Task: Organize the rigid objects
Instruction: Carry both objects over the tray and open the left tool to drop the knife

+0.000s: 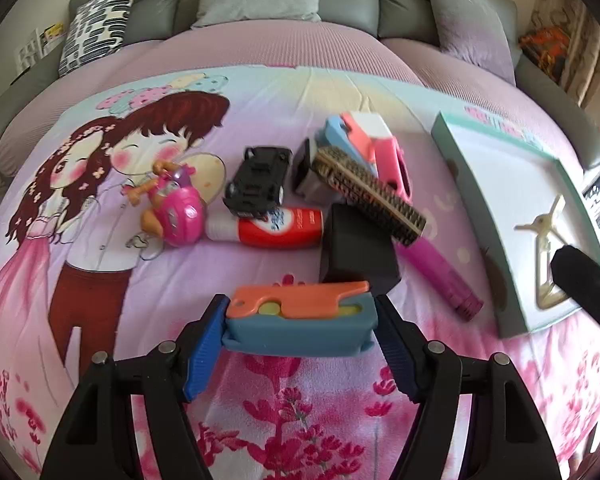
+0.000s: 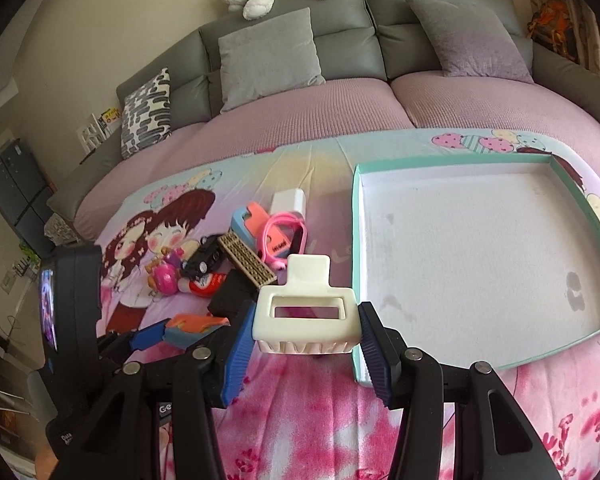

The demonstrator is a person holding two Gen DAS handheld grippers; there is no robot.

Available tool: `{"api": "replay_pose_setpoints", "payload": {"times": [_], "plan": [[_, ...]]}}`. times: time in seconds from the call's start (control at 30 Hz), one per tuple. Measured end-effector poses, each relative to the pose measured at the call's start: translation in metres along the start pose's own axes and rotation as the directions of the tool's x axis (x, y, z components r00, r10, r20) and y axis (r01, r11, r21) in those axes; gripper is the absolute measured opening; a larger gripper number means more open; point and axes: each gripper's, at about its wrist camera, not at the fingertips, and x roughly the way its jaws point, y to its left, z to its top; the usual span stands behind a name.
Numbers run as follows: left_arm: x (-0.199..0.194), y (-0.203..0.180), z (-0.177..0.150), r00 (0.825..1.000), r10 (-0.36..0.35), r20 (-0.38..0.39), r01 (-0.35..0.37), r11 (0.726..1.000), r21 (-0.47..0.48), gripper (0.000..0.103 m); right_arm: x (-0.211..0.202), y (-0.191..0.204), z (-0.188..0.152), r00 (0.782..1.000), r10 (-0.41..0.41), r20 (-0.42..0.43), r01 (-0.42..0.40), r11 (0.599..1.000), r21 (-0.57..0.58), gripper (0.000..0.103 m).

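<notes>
On the cartoon blanket (image 1: 100, 280) the loose things lie in one heap: a pink toy (image 1: 176, 212), a black car (image 1: 258, 184), a red bottle (image 1: 276, 226), a black box (image 1: 358, 252) and a brush (image 1: 384, 196) that leans over the box. They are close together, so I think each must be lifted out one by one.

Nearer, the left gripper (image 1: 300, 332) has its blue pads against the two short ends of the blue-orange block (image 1: 296, 320), which sits at the front of the heap, apart from the rest. This end-to-end hold keeps the long block level. The gripper points steeply down to the blanket.

Further right, the right gripper (image 2: 306, 320) pinches a cream clip (image 2: 306, 312) by its sides and holds it above the blanket, just beside the near left corner of the tray (image 2: 580, 208). The tray is empty, so probably the clip goes there. This gripper tilts down less steeply, toward the tray.
</notes>
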Motion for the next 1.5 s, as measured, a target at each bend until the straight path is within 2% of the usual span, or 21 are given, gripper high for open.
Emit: {"api": "replay_pose_setpoints", "payload": {"times": [0.1, 0.37, 0.53, 0.8, 0.9, 1.1, 1.23, 1.5], "plan": [[-0.013, 0.000, 0.008, 1.000, -0.009, 0.029, 0.010, 1.000, -0.026, 0.072, -0.013, -0.005, 0.015, 0.999, -0.006, 0.054, 0.006, 1.000, 0.010, 0.053], [-0.052, -0.024, 0.032, 0.992, -0.005, 0.129, 0.003, 1.000, 0.021, 0.072, -0.029, -0.034, 0.055, 0.987, -0.036, 0.158, 0.026, 0.998, 0.062, 0.053], [-0.077, -0.040, 0.052, 0.980, 0.012, 0.199, -0.025, 0.998, 0.064, 0.072, -0.025, -0.053, 0.072, 0.983, -0.069, 0.167, 0.055, 0.995, 0.084, 0.053], [-0.092, -0.086, 0.091, 0.952, -0.031, 0.303, -0.011, 0.990, 0.138, 0.072, -0.012, -0.091, 0.072, 0.977, -0.153, 0.150, 0.135, 0.983, 0.125, 0.053], [-0.083, -0.109, 0.101, 0.952, -0.072, 0.296, 0.022, 0.985, 0.168, 0.072, -0.005, -0.112, 0.068, 0.970, -0.209, 0.120, 0.194, 0.972, 0.130, 0.053], [-0.053, -0.160, 0.103, 0.956, -0.162, 0.244, 0.108, 0.969, 0.220, 0.072, 0.000, -0.159, 0.062, 0.941, -0.329, 0.079, 0.312, 0.933, 0.178, 0.053], [-0.028, -0.189, 0.098, 0.962, -0.195, 0.193, 0.145, 0.958, 0.246, 0.073, 0.003, -0.180, 0.058, 0.936, -0.348, 0.057, 0.329, 0.920, 0.214, 0.053], [0.010, -0.215, 0.094, 0.973, -0.184, 0.141, 0.143, 0.956, 0.256, 0.073, 0.010, -0.188, 0.056, 0.933, -0.356, 0.046, 0.339, 0.916, 0.216, 0.054]]}}
